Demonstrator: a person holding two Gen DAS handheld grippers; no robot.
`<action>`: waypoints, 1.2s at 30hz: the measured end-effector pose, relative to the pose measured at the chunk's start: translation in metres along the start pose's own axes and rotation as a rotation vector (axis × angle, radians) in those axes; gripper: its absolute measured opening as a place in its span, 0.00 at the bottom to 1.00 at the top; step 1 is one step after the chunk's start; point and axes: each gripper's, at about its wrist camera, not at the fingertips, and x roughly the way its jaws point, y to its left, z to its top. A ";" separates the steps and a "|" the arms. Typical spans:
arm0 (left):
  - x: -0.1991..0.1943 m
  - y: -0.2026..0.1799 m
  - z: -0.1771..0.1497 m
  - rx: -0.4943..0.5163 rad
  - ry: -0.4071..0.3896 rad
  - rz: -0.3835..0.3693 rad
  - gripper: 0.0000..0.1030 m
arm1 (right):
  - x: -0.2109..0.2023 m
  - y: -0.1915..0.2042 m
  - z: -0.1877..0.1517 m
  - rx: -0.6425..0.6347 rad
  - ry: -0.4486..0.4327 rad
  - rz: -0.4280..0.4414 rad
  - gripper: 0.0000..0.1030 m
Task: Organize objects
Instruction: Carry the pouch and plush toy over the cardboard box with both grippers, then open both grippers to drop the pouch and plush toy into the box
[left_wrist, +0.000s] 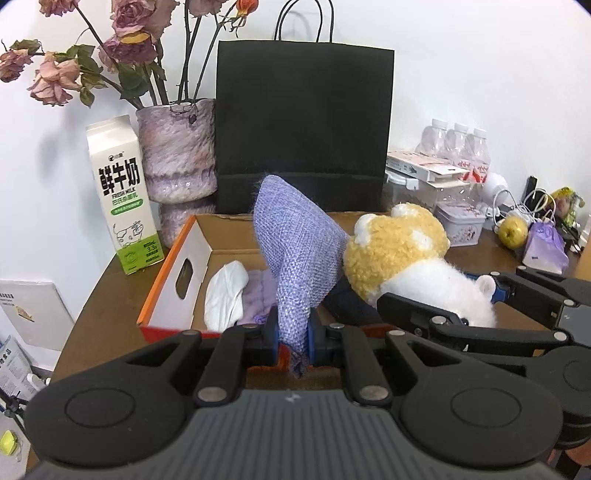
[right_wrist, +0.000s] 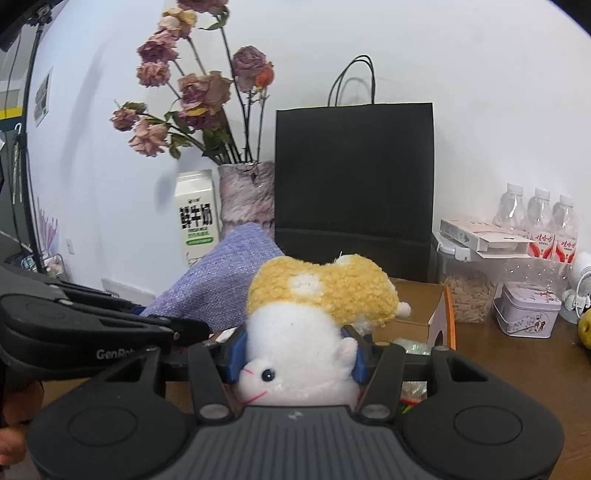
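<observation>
Currently both grippers are loaded above the open cardboard box (left_wrist: 207, 236), which stands on the brown surface (left_wrist: 107, 295) and has an orange-edged side wall with a hand-hole cut-out. Box contents seen from the left wrist view: a crumpled white cloth (left_wrist: 225, 291) and some pale lilac fabric (left_wrist: 258, 291) beside it; something dark lies further right, not identifiable. Left gripper (left_wrist: 292, 339) is clamped tight on a purple woven cloth (left_wrist: 295, 251), which stands up in a cone over the box. Right gripper (right_wrist: 295, 356) is closed around a plush toy (right_wrist: 306, 314) (white face, yellow curly back), blue pads pressed into its white body; the toy sits just right of the cloth, over the box's right part. Behind the box: a black paper bag (left_wrist: 303, 122) with cord handles, contents not visible; a mottled purple vase (left_wrist: 177, 155) holding dried roses (left_wrist: 129, 40); a milk carton (left_wrist: 122, 195) printed "鲜牛奶 FRESH MILK" with a cow drawing and green base. To the right: a clear lidded tub (right_wrist: 469, 291) filled with pale seeds, a flat white carton (right_wrist: 484, 236) on its lid, three empty water bottles (right_wrist: 539, 218) with red labels (characters not legible), and a small printed tin (right_wrist: 528, 310). The left gripper's arm, seen from the right wrist, reads "GenRob", remainder hidden.
</observation>
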 end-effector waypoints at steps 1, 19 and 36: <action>0.004 0.000 0.002 -0.002 -0.005 -0.002 0.14 | 0.004 -0.003 0.001 0.004 -0.002 -0.002 0.50; 0.059 0.018 0.018 -0.112 -0.071 -0.024 0.14 | 0.063 -0.026 0.018 0.013 -0.014 -0.016 0.50; 0.106 0.036 0.023 -0.149 0.012 -0.019 0.14 | 0.102 -0.037 0.021 0.030 0.028 -0.030 0.50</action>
